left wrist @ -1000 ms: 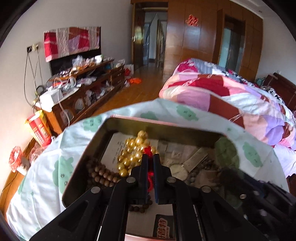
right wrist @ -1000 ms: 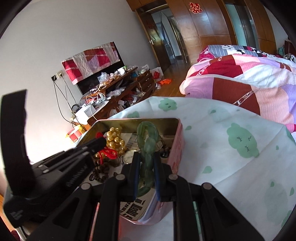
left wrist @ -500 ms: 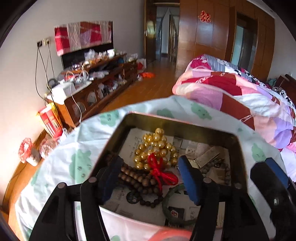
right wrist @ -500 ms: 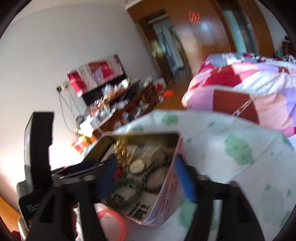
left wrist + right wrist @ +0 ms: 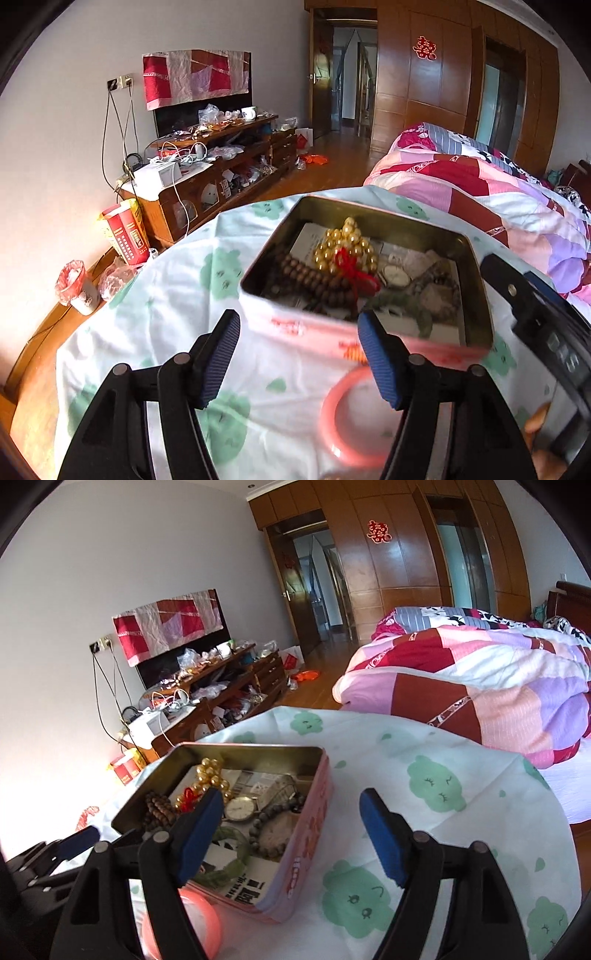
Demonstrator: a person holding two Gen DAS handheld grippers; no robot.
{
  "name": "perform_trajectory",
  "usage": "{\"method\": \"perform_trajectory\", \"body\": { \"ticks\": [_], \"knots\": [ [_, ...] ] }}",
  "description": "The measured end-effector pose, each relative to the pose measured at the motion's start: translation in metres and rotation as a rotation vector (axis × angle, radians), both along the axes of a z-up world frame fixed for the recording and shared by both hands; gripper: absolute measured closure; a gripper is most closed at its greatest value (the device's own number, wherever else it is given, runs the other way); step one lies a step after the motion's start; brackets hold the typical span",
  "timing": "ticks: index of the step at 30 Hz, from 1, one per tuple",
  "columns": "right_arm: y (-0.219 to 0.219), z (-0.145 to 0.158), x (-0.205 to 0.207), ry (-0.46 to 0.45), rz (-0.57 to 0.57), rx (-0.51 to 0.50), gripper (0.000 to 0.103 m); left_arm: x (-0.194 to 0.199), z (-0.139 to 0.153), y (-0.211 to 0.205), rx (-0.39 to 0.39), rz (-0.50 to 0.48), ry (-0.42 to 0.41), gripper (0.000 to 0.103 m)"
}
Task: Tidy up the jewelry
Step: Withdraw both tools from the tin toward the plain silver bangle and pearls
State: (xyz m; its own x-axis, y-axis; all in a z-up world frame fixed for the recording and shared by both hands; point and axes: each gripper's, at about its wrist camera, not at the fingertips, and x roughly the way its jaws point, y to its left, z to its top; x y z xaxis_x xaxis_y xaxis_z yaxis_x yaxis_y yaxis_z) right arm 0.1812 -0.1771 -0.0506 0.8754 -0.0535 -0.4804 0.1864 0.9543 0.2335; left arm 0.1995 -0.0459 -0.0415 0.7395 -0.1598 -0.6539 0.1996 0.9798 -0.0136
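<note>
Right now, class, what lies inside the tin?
In the tin: gold beads with a red tassel, brown beads, a watch, a green bangle, papers. The tin's floor is covered.

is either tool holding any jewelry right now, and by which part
Nothing is held. The left tool and right tool both stand open and empty; the pink bangle lies on the cloth.

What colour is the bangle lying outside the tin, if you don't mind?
Pink: the bangle shows best in the left wrist view.
</note>
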Motion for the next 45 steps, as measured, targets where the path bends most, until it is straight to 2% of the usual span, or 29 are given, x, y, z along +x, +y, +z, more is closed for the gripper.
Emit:
{"method": "perform_trajectory", "body": {
  "ticks": [5, 13, 27, 31, 40, 45],
  "knots": [
    [0.004, 0.001, -0.005, 0.008, -0.023, -0.036, 0.024, -0.018, -0.004, 0.007, 0.002, 0.002, 0.004, 0.036],
    [0.015, 0.000, -0.017, 0.023, -0.024, -0.083, 0.024, -0.048, -0.009, 0.023, -0.017, 0.014, -0.040, 0.036],
    [0.035, -0.006, -0.044, 0.030, -0.003, -0.123, 0.024, -0.086, -0.008, 0.064, -0.088, -0.004, -0.048, 0.036],
    [0.035, -0.003, -0.057, 0.010, -0.008, -0.107, 0.024, -0.100, -0.011, 0.084, -0.082, 0.004, -0.055, 0.036],
    [0.043, 0.004, -0.083, -0.023, 0.016, -0.085, 0.024, -0.120, -0.031, 0.111, -0.026, -0.016, -0.003, 0.036],
    [0.053, 0.001, -0.094, 0.002, 0.068, -0.095, 0.024, -0.118, -0.041, 0.115, -0.095, -0.038, 0.062, 0.036]
  ]
}}
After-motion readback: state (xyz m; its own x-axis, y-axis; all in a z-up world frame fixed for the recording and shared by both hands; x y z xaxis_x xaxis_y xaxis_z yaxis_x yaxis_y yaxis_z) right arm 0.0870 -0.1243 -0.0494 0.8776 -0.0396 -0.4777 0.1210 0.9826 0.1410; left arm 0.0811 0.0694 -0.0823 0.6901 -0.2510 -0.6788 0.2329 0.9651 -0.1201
